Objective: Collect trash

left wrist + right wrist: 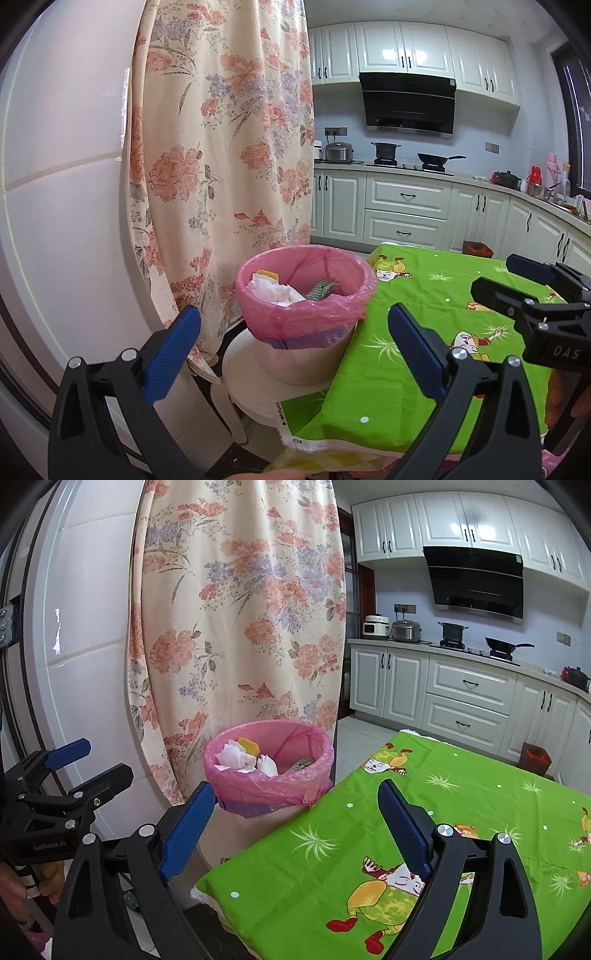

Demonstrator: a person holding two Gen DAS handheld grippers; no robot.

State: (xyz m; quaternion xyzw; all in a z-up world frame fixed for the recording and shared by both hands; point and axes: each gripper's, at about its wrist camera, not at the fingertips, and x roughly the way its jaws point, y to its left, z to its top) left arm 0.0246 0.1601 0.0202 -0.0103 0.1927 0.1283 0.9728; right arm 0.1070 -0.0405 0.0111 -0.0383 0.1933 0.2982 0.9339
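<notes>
The left claw [294, 328] has its two blue-padded fingers spread wide apart, holding nothing, and hovers off the table's near left corner. The right claw [297, 814] is likewise spread wide and empty, held over the table's near edge. Each claw shows in the other's view: the right one at the right edge of the left wrist view, the left one at the left edge of the right wrist view (both with fingers parted).

Just beyond the claws, touching the table's left edge, stands a trash bin [306, 291] lined with a pink bag, raised on a white stool [251, 384]. Inside lie crumpled white tissue [271, 290], a yellow scrap [248, 746] and a green patterned wrapper [323, 290].

The table [424, 332] wears a bright green cartoon-print cloth. Behind the bin hangs a floral curtain [221, 147]. Farther back are white kitchen cabinets [406, 210] and a black range hood [408, 103]
</notes>
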